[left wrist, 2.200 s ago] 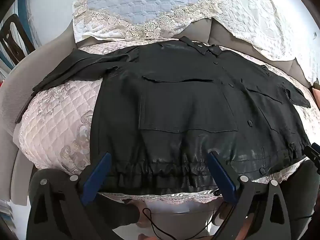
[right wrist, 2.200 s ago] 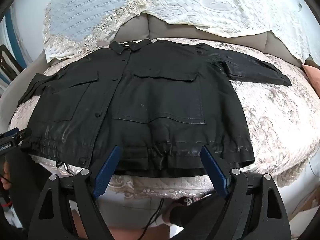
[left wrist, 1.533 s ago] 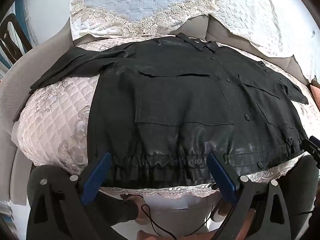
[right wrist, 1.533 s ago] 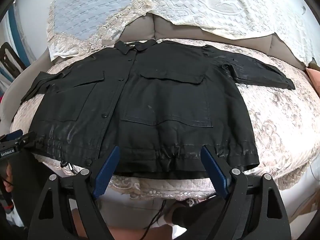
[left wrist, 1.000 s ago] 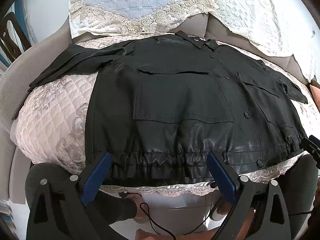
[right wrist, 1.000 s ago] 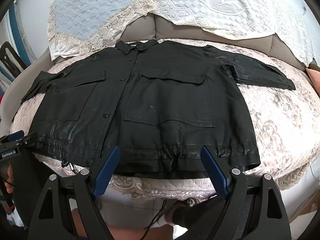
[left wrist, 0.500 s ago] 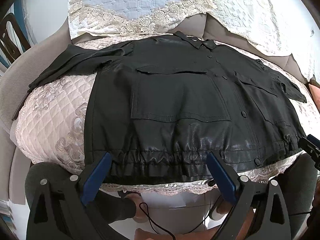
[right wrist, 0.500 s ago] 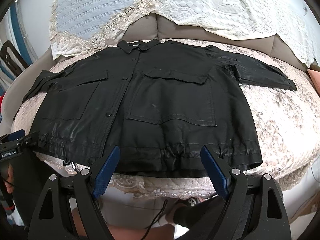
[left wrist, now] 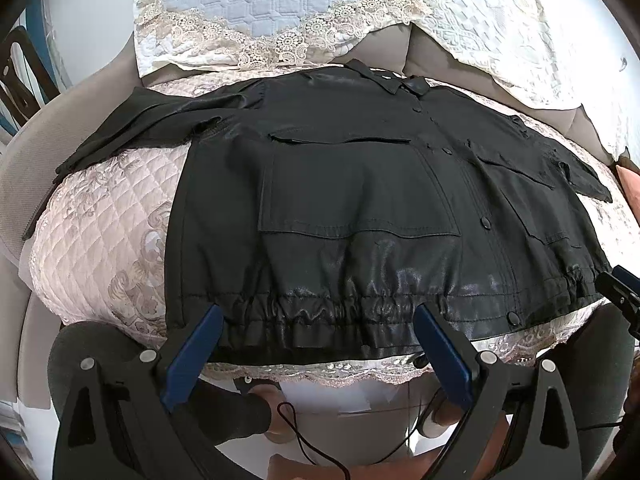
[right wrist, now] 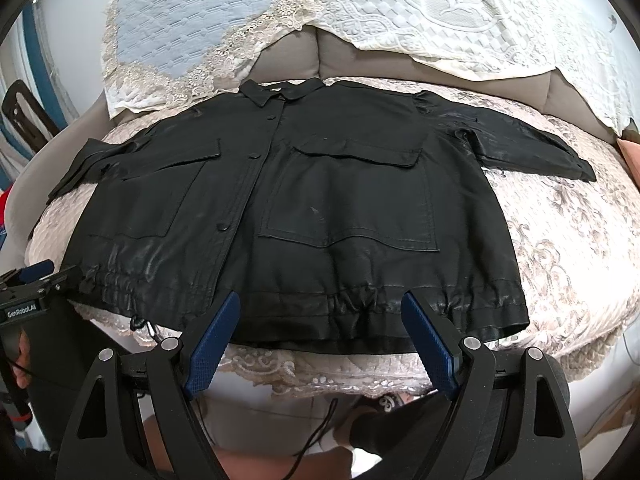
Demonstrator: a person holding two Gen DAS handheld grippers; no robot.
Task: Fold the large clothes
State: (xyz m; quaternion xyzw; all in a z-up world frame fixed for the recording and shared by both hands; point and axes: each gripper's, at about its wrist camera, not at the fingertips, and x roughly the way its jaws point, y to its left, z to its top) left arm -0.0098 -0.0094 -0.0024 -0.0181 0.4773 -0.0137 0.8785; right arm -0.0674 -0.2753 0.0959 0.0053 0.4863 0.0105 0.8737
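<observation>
A black leather jacket (left wrist: 360, 184) lies spread flat, front up, on a quilted sofa seat (left wrist: 104, 232), collar at the back, both sleeves stretched sideways. It also shows in the right wrist view (right wrist: 320, 200). My left gripper (left wrist: 316, 316) is open and empty, hovering at the gathered hem on the jacket's left half. My right gripper (right wrist: 320, 304) is open and empty at the hem of the right half. The left sleeve (left wrist: 140, 128) and right sleeve (right wrist: 528, 144) lie flat.
A lace-edged blue and white cover (left wrist: 280, 12) drapes the sofa back. The seat cover's lace front edge (right wrist: 320, 376) hangs below the hem. The person's legs and a cable (left wrist: 296, 432) are below. The other gripper shows at the frame edge (right wrist: 28, 292).
Both grippers have drifted slightly forward and up over the hem; the jacket looks a little nearer. Jaws stay open and the jacket has not moved.
</observation>
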